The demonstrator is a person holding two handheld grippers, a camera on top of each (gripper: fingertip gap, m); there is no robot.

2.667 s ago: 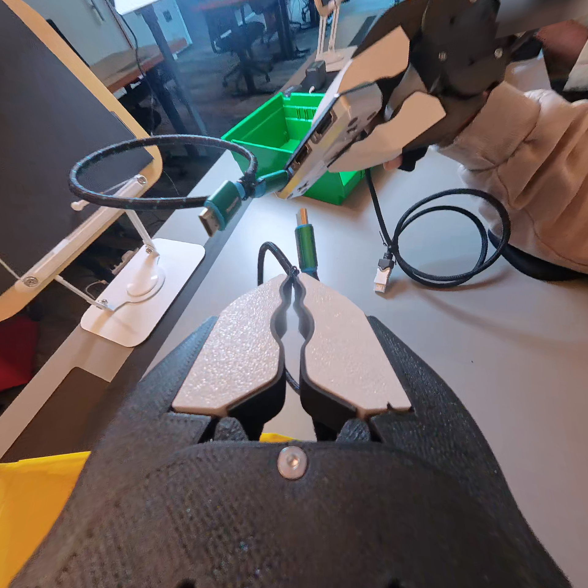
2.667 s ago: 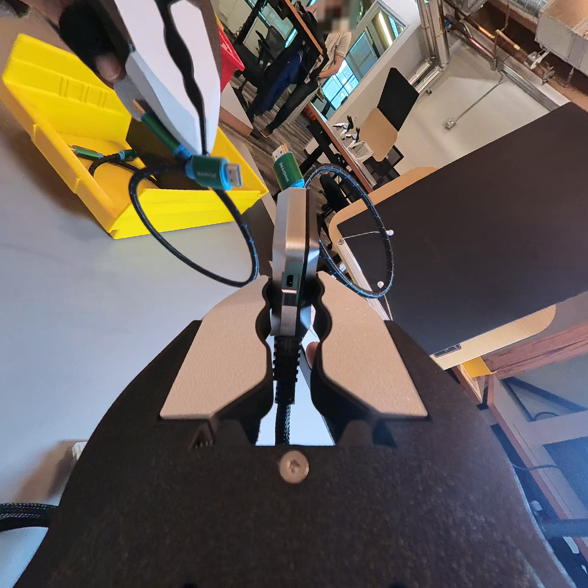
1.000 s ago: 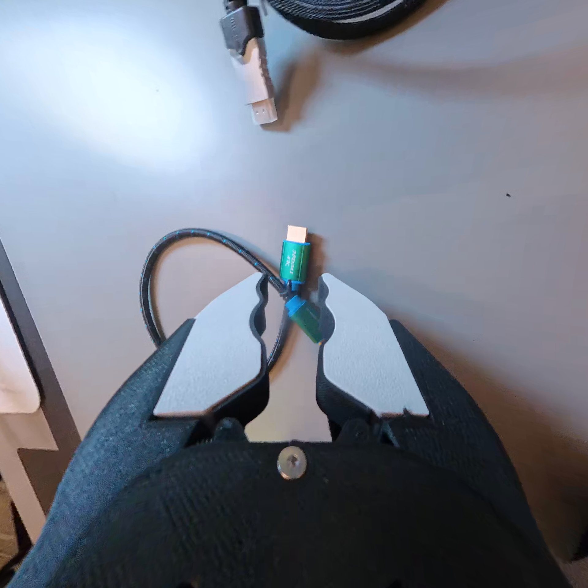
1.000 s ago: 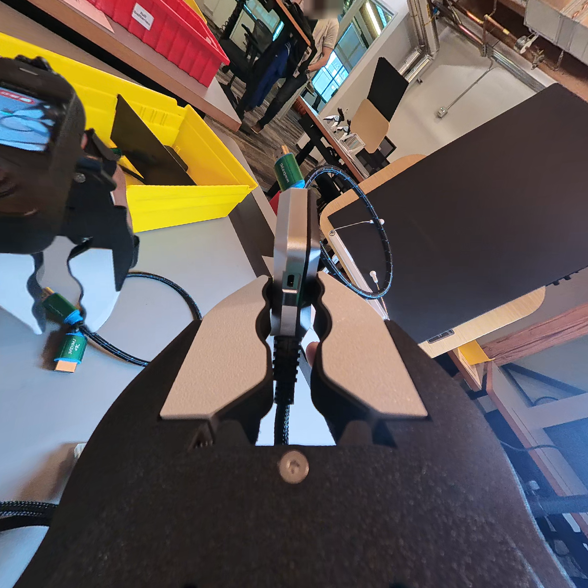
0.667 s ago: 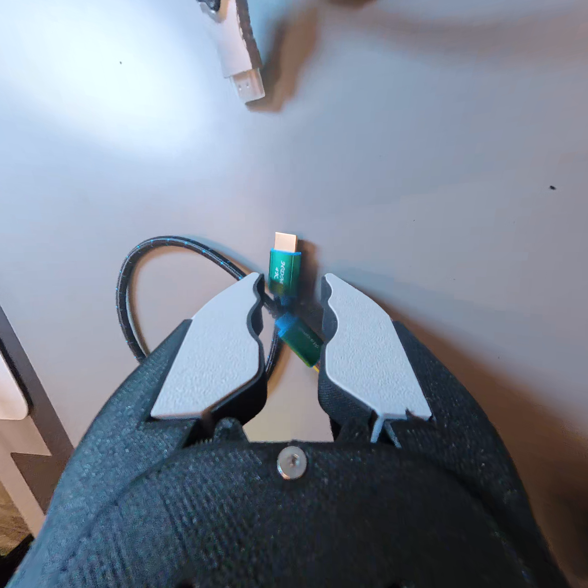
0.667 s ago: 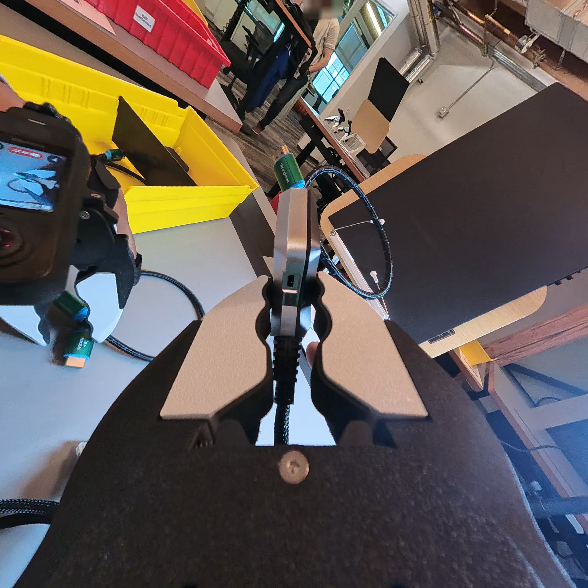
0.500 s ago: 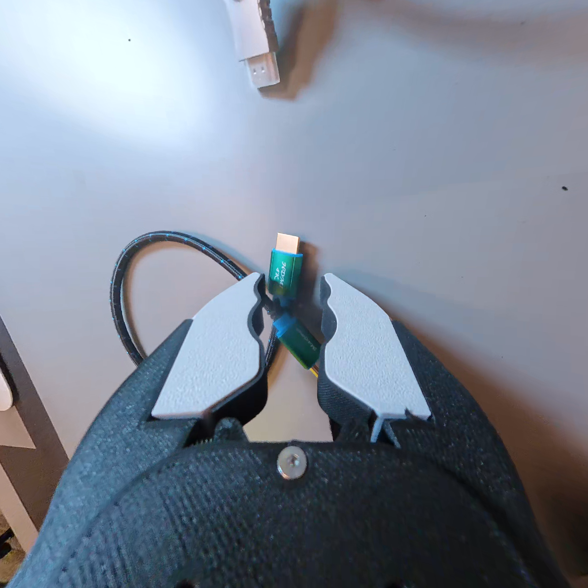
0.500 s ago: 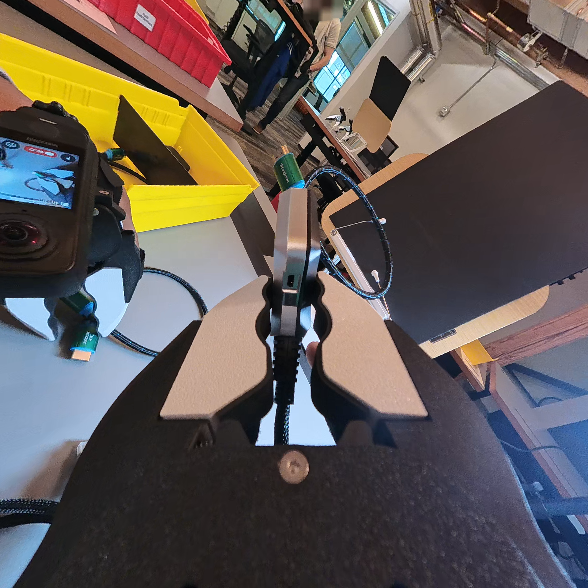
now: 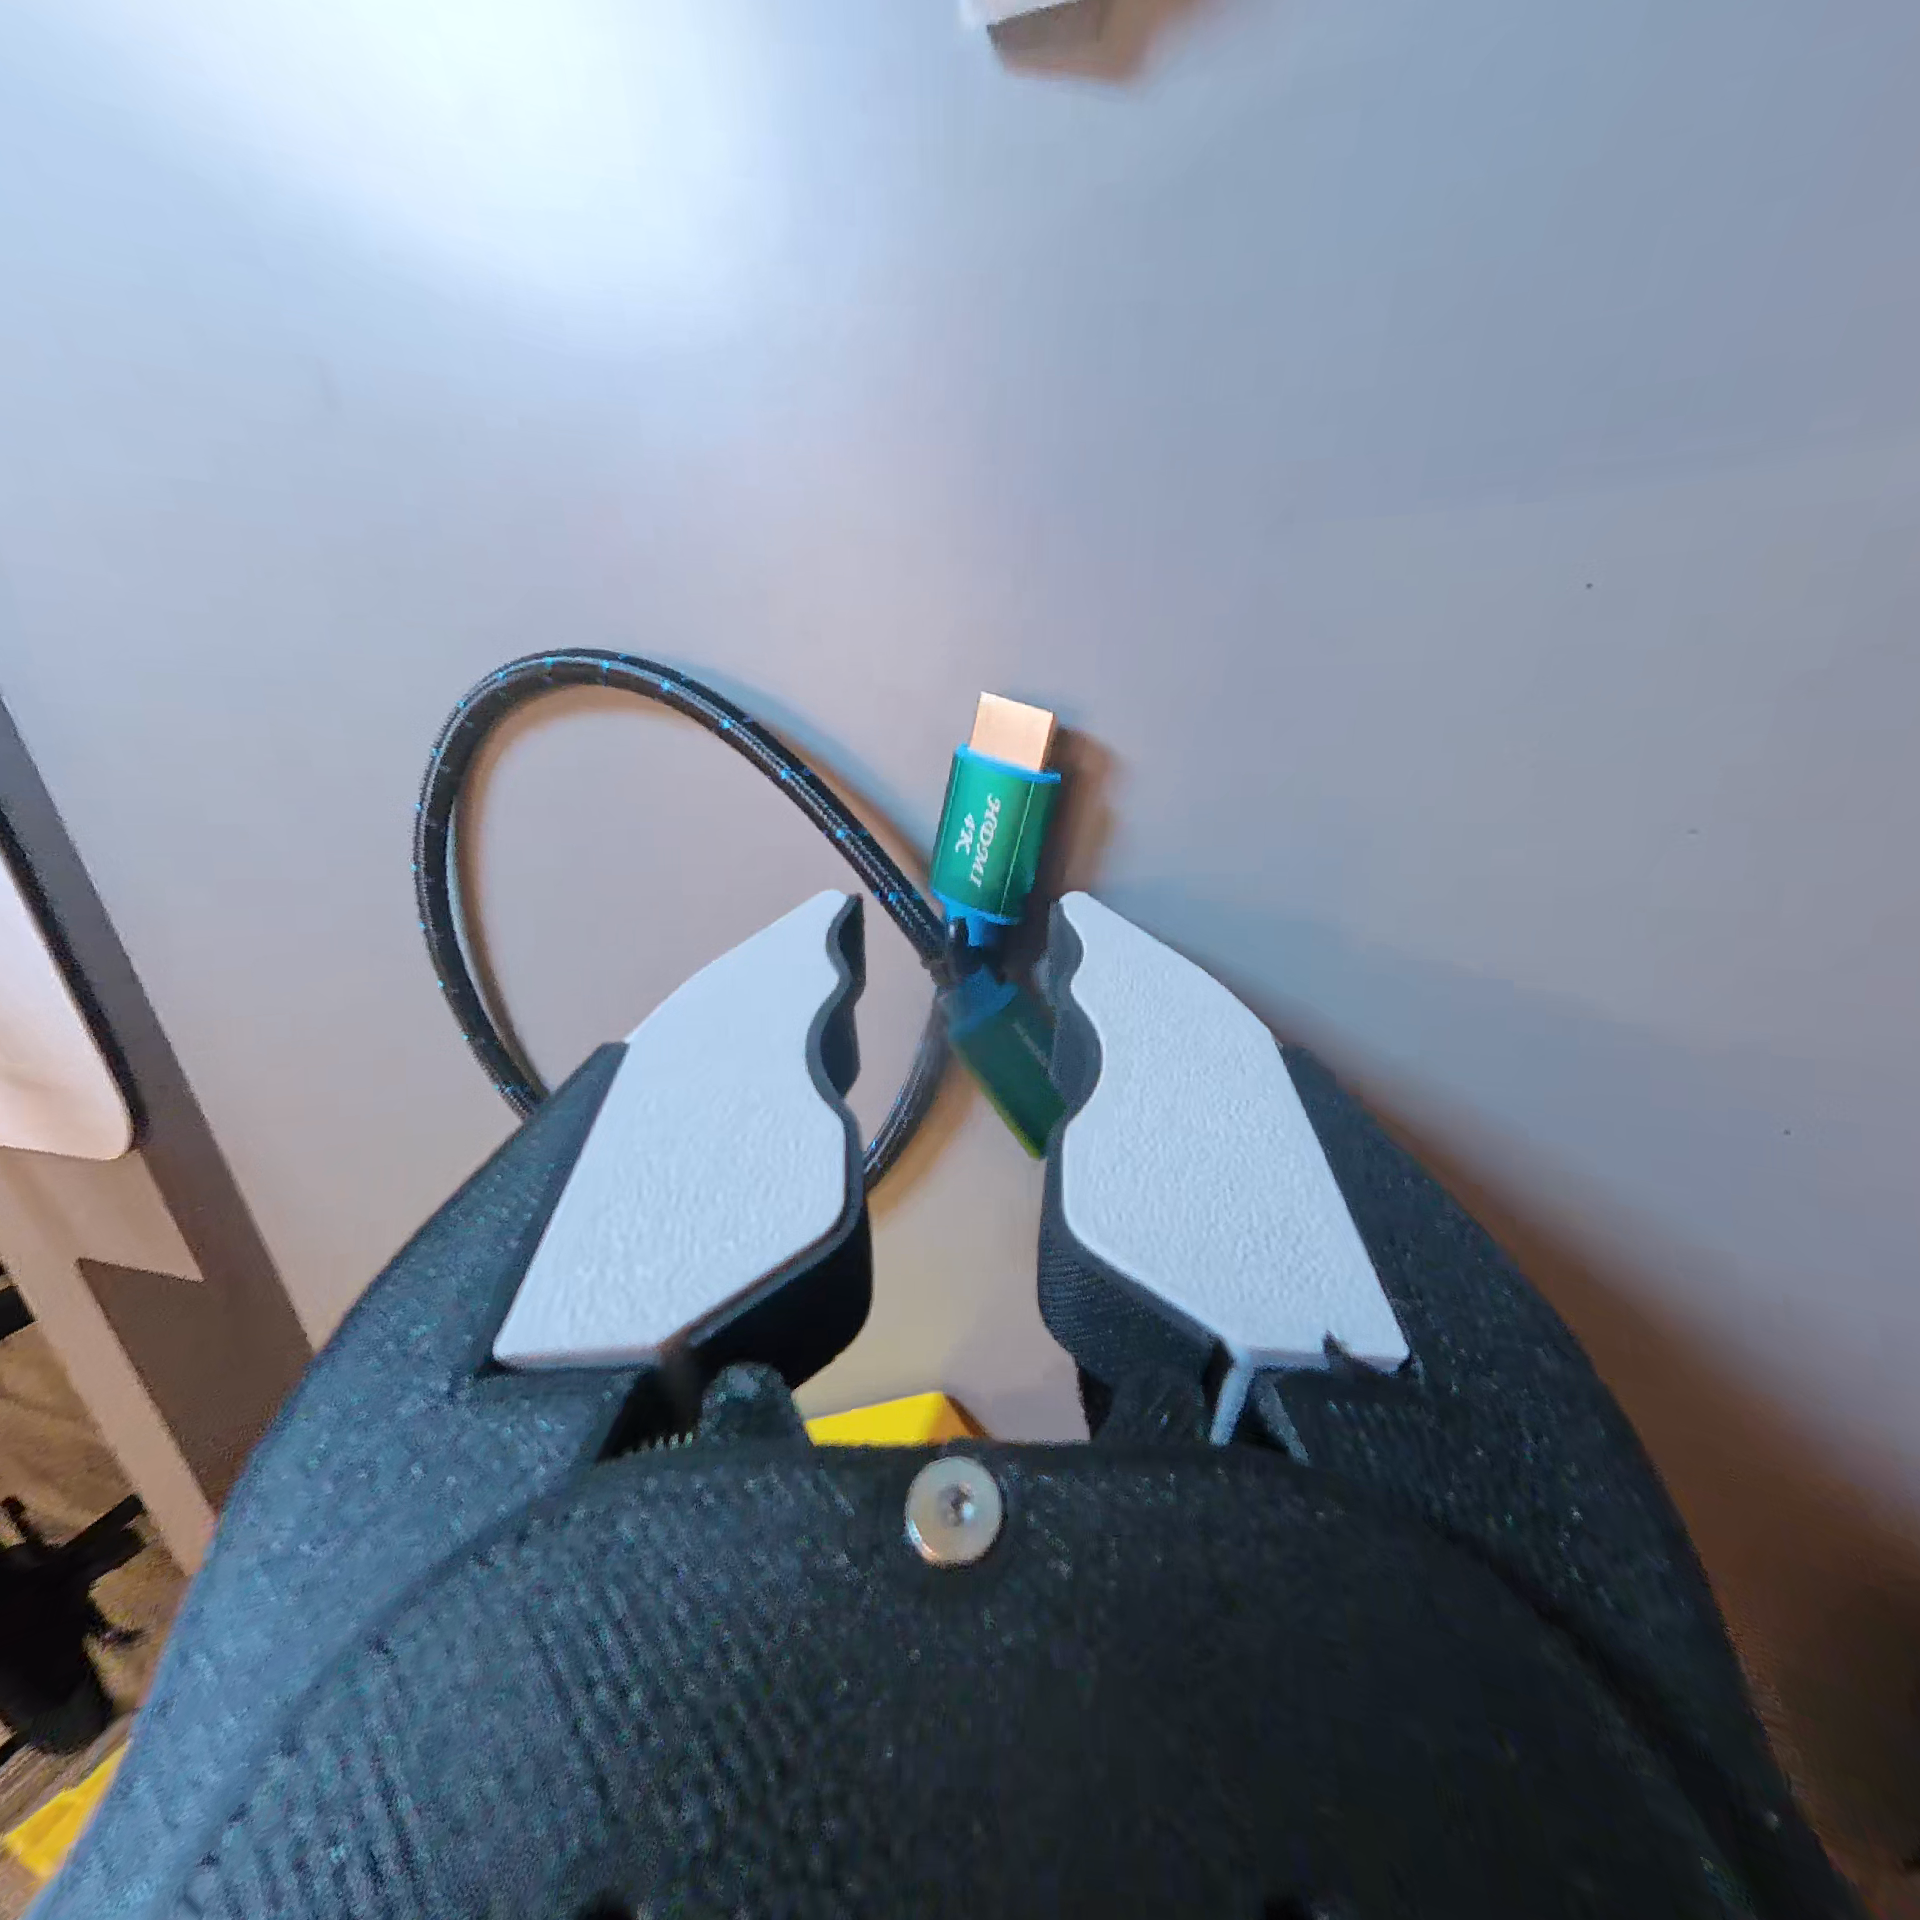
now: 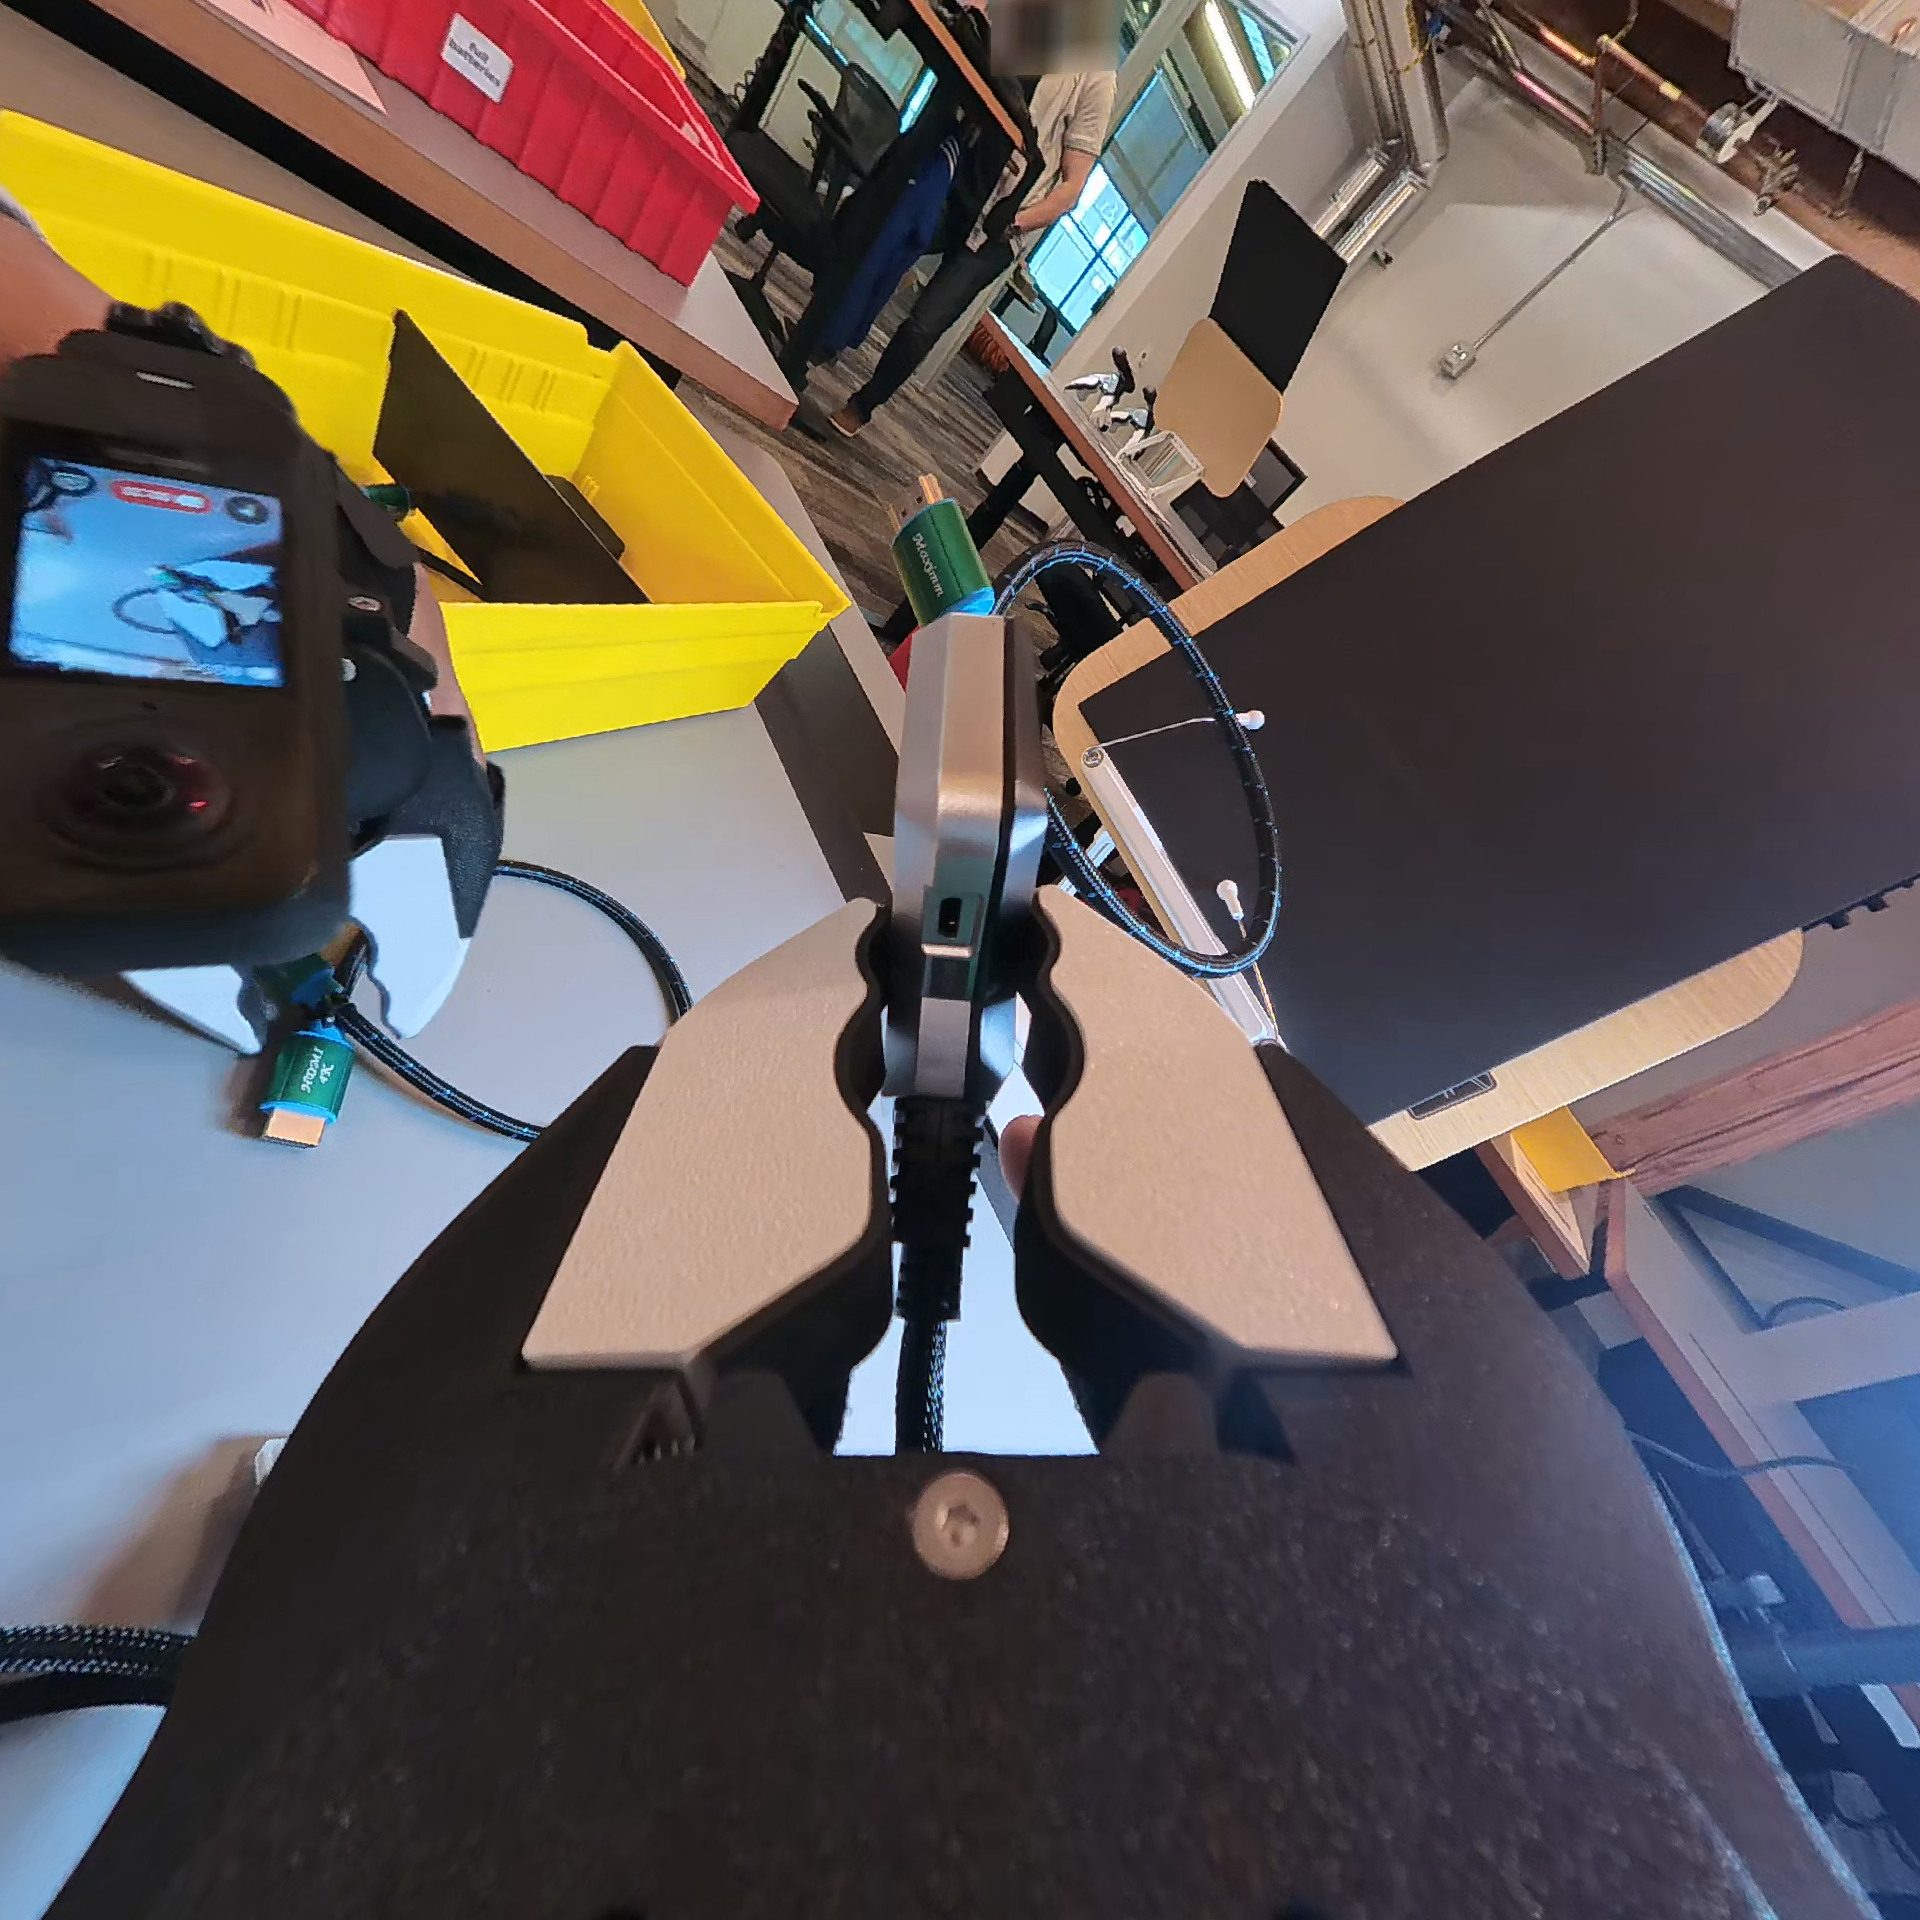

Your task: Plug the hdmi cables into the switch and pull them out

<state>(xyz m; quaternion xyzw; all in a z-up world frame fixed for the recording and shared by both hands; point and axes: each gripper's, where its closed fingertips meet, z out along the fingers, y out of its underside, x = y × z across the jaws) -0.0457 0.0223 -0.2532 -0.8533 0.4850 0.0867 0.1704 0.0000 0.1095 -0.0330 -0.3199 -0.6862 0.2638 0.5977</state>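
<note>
Left gripper (image 9: 956,966): jaws are held part open over a grey table (image 9: 1351,520). Nothing is clamped. A short braided cable (image 9: 447,831) with two green plugs lies at its tips.
Far plug (image 9: 992,831): seen just beyond the fingertips, flat on the table, gold tip pointing away.
Near plug (image 9: 1008,1070): seen between the jaws, close against the right finger (image 9: 1195,1174); whether it is touched cannot be told.
Cable loop: curved out to the left and run back under the left finger (image 9: 707,1164).
White connector (image 9: 1039,16): only an edge is shown at the top of the left wrist view.

Right gripper (image 10: 956,966): jaws are closed on a grey switch (image 10: 956,779), which is held on edge, raised above the table (image 10: 675,810). A thick black lead (image 10: 930,1247) is run from the lower end of the switch back between the fingers.
Green plug (image 10: 940,566): seen above the far end of the switch; a blue-flecked cable (image 10: 1247,831) loops from it down the right side. Whether it is seated in a port cannot be told.

Left gripper (image 10: 312,987), with its camera (image 10: 145,665), is also shown at the left of the right wrist view, over the green plugs (image 10: 307,1081) on the table.
Yellow bin (image 10: 644,499): placed behind it. Red bin (image 10: 603,94): on a further bench.
</note>
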